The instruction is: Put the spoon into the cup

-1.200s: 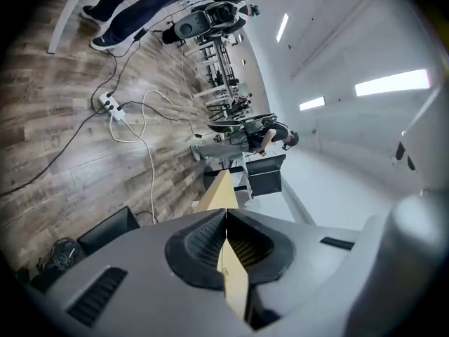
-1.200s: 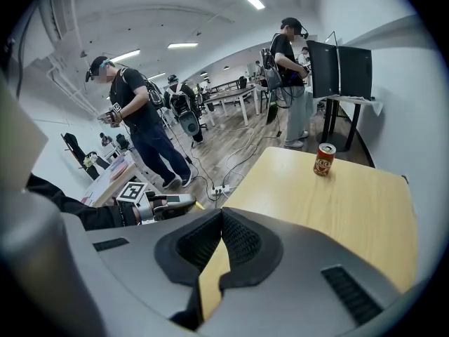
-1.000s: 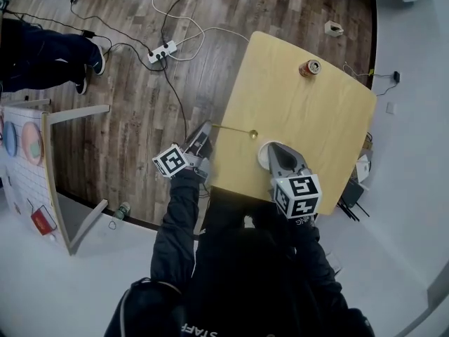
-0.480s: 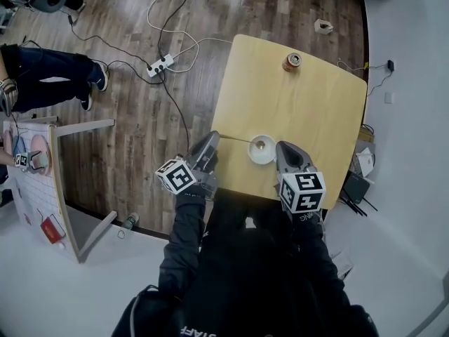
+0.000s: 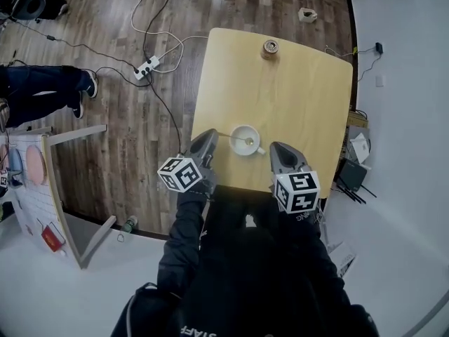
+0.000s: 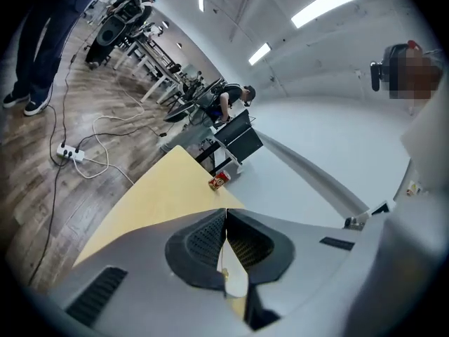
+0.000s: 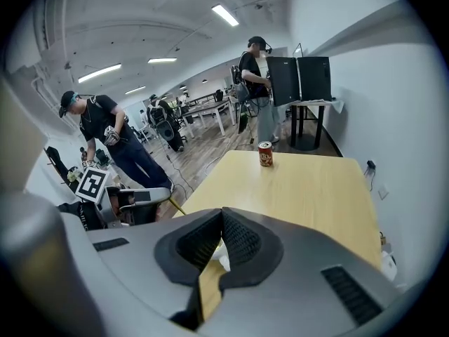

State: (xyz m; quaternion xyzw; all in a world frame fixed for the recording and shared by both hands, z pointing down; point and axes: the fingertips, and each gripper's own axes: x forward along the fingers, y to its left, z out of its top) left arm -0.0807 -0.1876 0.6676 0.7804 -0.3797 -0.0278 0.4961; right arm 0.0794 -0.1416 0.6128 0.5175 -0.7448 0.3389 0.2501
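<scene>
Moving since a second ago, the spoon (image 5: 248, 142) is now resting its bowl inside the cup (image 5: 234, 146), where earlier it was hanging over bare wood. By size, we are seeing: the yellow table (image 5: 302, 97), carrying everything; the left gripper (image 5: 212, 136), its jaws pressing together on the spoon's thin handle; the right gripper (image 5: 278, 148), its jaws lying together with nothing between them, standing just beside the cup without touching it; the white cup, sitting by the near edge; and a can (image 5: 270, 47), standing well apart.
</scene>
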